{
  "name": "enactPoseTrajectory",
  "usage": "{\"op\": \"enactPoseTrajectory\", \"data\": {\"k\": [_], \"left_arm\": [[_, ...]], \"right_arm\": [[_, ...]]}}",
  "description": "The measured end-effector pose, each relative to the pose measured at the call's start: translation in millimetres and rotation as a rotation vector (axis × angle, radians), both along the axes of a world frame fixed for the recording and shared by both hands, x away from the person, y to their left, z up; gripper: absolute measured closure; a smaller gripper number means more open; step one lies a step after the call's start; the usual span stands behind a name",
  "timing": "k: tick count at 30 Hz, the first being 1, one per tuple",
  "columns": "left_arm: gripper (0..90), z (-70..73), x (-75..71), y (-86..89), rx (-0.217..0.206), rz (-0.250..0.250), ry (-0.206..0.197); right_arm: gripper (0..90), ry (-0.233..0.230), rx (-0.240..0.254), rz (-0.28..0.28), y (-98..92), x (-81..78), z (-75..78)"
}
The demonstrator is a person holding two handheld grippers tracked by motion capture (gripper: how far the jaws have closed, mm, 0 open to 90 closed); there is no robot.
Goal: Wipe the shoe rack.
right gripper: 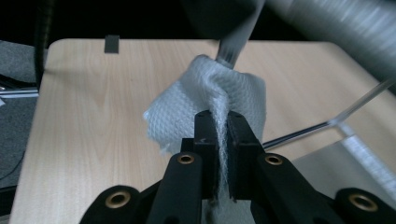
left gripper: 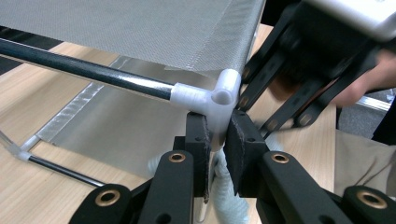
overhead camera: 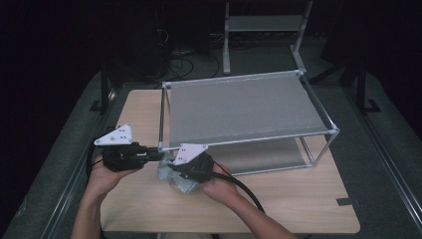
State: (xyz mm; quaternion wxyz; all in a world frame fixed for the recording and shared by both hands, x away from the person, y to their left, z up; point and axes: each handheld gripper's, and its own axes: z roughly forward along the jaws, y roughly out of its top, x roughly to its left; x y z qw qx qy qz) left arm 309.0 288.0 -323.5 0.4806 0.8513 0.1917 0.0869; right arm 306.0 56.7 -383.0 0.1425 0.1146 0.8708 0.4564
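Left tongs clamp rack's near-left corner post, right tongs pinch white cloth just above tabletop beside it; next likely wiping the frame, rack steadied.

The high view looks forward and down over the whole counter; each claw view sits close behind its own jaws, both sharing the rack corner and cloth
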Motion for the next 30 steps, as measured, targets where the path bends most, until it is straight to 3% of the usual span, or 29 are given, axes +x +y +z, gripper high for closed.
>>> {"op": "enactPoseTrajectory", "data": {"k": [3, 5, 9, 11, 13, 18, 20, 23, 26, 28, 30], "left_arm": [[79.5, -0.2, 0.2, 0.6, -0.003, -0.002, 0.002], [79.5, 0.3, 0.4, 0.4, 0.003, -0.004, 0.003], [79.5, 0.5, 0.5, 0.4, 0.006, -0.004, 0.004], [79.5, 0.7, 0.6, 0.4, 0.007, -0.003, 0.005], [79.6, 1.5, 0.8, 0.6, 0.012, -0.001, 0.006], [79.5, 1.8, 1.0, 0.6, 0.014, -0.005, 0.009], [79.5, 1.6, 1.1, 0.9, 0.012, -0.008, 0.014], [79.4, 1.6, 1.5, 1.0, 0.014, -0.009, 0.012], [79.5, 1.9, 1.3, 0.9, 0.017, -0.005, 0.011], [79.5, 2.5, 0.9, 1.6, 0.023, -0.002, 0.011], [79.5, 2.8, 1.3, 2.1, 0.027, -0.003, 0.012]], "right_arm": [[83.9, 0.044, -0.025, 0.001, 3.4, 3.0, -18.5], [83.9, 0.049, -0.048, 0.004, 4.3, 1.9, -23.5], [84.0, 0.018, -0.003, 0.012, 0.6, -0.2, -5.8], [84.0, 0.016, -0.003, 0.014, 1.3, 1.1, -2.2], [84.0, 0.033, 0.018, 0.012, 1.9, 2.4, -10.7], [83.9, 0.1, -0.083, 0.009, 11.4, 4.5, -49.2], [83.9, 0.097, -0.075, 0.015, 10.8, 3.7, -46.9], [83.9, 0.066, -0.038, 0.017, 7.2, 0.7, -28.1], [83.9, 0.051, -0.046, 0.024, 7.9, 1.9, -23.6], [83.9, 0.066, -0.021, 0.018, 8.4, 3.0, -30.9], [83.9, 0.097, -0.069, 0.022, 14.7, 4.8, -50.6]]}}
